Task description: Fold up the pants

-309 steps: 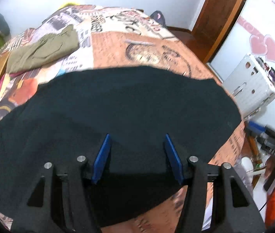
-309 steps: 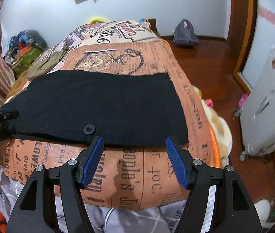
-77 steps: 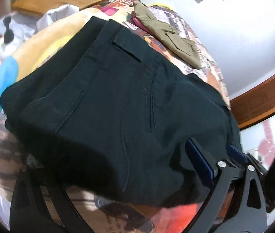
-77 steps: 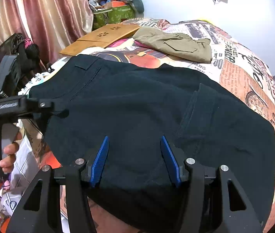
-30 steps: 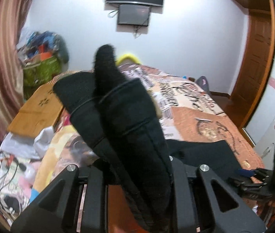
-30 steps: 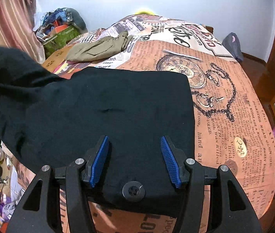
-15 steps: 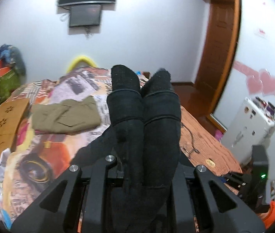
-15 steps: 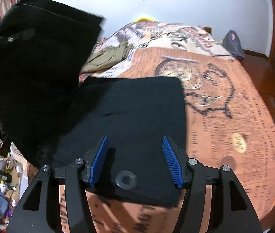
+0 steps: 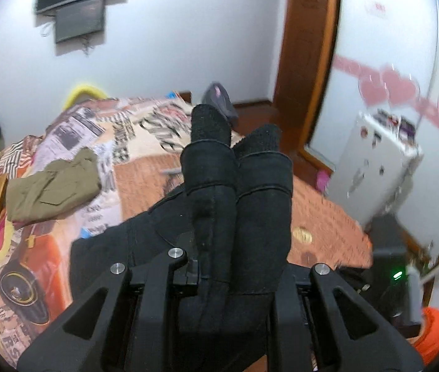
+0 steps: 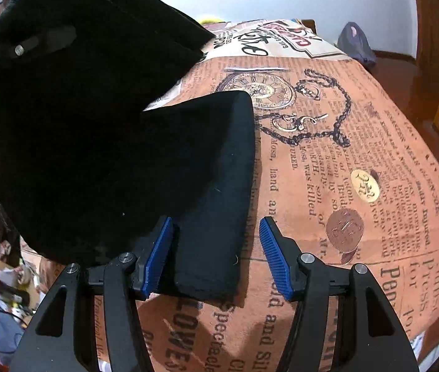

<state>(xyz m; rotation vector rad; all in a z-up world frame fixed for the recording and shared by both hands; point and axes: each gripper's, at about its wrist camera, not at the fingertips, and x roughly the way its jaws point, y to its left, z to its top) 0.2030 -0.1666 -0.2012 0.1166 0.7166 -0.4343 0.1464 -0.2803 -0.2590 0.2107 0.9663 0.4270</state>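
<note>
The left gripper (image 9: 235, 248) is clamped on a thick bunch of the black pants (image 9: 238, 204), whose doubled cloth stands up between its jaws and hides the pads. The figure fell only at the start of the last second, so the jaws had just been closing on that cloth. The right gripper (image 10: 216, 257) has its blue pads (image 10: 157, 260) apart, with nothing pressed between them; the near edge of the pants (image 10: 213, 217) lies on the bed between and just ahead of them. In the right wrist view the lifted part of the pants hangs as a big dark sheet at the upper left, above the part that lies flat. The pants rest on a bedspread (image 10: 359, 161) printed with newsprint and a pocket watch. Farther back on the bed lies an olive garment (image 9: 52, 189), well apart from the pants. A wooden door frame (image 9: 306, 46) stands beyond the bed.
</note>
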